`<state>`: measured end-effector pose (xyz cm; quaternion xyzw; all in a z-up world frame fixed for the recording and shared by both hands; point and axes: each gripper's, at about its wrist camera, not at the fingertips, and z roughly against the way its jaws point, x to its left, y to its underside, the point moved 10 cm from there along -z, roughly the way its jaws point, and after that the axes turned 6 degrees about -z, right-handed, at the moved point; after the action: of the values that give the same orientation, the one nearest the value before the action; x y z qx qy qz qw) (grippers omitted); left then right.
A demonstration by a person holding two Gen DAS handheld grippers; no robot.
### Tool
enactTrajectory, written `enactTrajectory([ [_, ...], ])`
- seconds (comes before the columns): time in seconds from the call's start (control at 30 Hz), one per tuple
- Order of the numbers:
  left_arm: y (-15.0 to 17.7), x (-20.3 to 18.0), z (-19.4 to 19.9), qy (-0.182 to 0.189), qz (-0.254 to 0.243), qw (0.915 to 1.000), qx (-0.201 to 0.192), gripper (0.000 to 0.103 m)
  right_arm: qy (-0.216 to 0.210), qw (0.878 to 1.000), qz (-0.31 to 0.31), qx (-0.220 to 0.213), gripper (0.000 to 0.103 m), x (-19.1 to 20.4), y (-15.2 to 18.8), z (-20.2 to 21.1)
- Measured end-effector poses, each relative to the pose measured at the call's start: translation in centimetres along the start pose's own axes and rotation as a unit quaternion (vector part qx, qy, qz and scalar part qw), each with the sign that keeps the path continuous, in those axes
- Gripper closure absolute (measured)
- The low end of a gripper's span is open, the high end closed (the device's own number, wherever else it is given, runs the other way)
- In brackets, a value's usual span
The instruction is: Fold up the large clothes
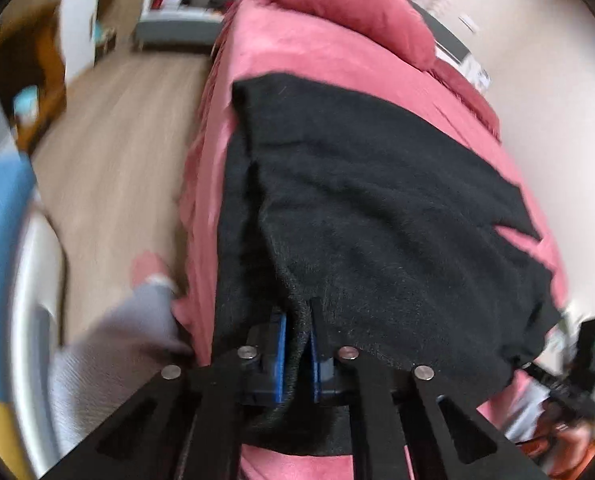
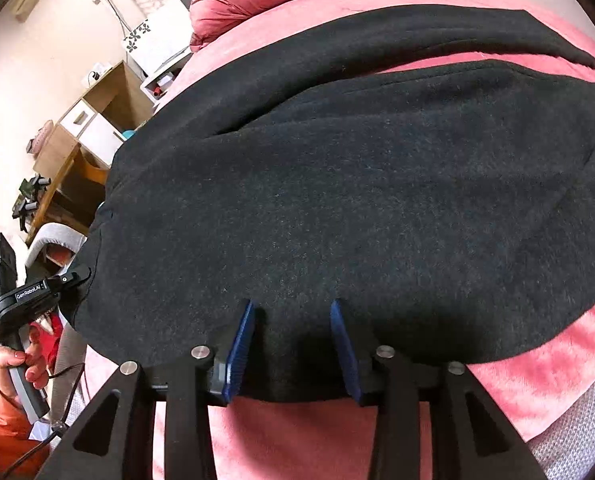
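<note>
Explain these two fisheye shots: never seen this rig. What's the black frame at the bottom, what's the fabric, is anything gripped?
There is no robot. A person carries a hand-held two-finger gripper in each hand, and each has a camera looking forward along its fingers, so the black frame at the bottom is the gripper itself.

The left wrist view shows the left gripper with its blue pads shut on a bunched edge of the black garment.

The right wrist view shows the right gripper with its blue pads apart over the garment's near edge, pressing nothing. At that picture's left edge a hand holds the other gripper's handle.

The garment, a large dark woolly piece, lies spread on a bed with a pink cover and a pink pillow.
</note>
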<state>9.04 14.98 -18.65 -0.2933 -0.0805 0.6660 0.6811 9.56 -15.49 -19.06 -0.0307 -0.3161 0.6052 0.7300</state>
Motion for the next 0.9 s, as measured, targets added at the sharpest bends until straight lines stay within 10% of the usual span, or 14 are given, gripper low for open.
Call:
enactTrajectory([
  [0.17, -0.7, 2.2, 2.5, 0.031, 0.094, 0.9945, -0.035, 0.098, -0.017, 0.999, -0.017, -0.025, 0.063, -0.1, -0.4, 1.9],
  [0.37, 1.9, 4.1, -0.6, 0.023, 0.092, 0.9955, 0.004, 0.095, -0.016, 1.000, -0.009, -0.010, 0.063, -0.3, 0.4, 1.2],
  [0.43, 1.3, 3.9, -0.6, 0.019, 0.079, 0.9967, 0.005, 0.084, -0.024, 0.999, -0.026, -0.003, 0.063, -0.9, 0.7, 0.8],
  [0.5, 0.4, 4.2, -0.7, 0.005, 0.084, 0.9963, 0.016, 0.042, -0.033, 0.999, -0.036, -0.003, 0.063, -1.2, 0.8, 0.9],
  [0.53, 0.0, 4.6, -0.9, -0.003, 0.092, 0.9956, 0.014, 0.036, -0.037, 0.998, -0.040, -0.002, 0.063, -1.4, 1.0, 0.9],
  [0.7, -2.3, 6.4, 0.7, 0.020, 0.186, 0.9812, -0.047, 0.022, -0.046, 0.996, -0.064, -0.027, 0.063, -3.2, 0.4, 3.1],
  [0.9, 0.4, 5.1, -2.5, -0.003, 0.146, 0.9890, 0.023, 0.022, -0.022, 0.982, -0.157, -0.101, 0.062, -10.9, -1.5, 8.7],
])
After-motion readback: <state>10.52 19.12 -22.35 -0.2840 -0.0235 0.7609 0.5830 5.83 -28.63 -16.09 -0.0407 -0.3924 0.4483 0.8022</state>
